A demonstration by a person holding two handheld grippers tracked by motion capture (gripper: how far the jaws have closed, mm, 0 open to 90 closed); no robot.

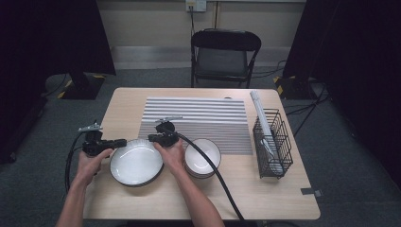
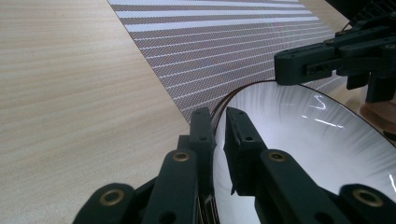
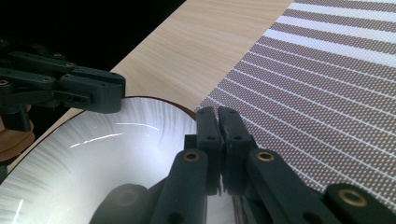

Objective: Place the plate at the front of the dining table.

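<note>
Big white bowl sits near table front edge, left of middle. Left gripper pinches its left rim; right gripper pinches right rim. High view adds smaller bowl, wire basket, striped mat, chair. Two bowls, two grippers.

A: What sort of place is this?
B: A recording studio or lab: black curtains flank the table, a folding chair behind it, cables on grey carpet.
</note>
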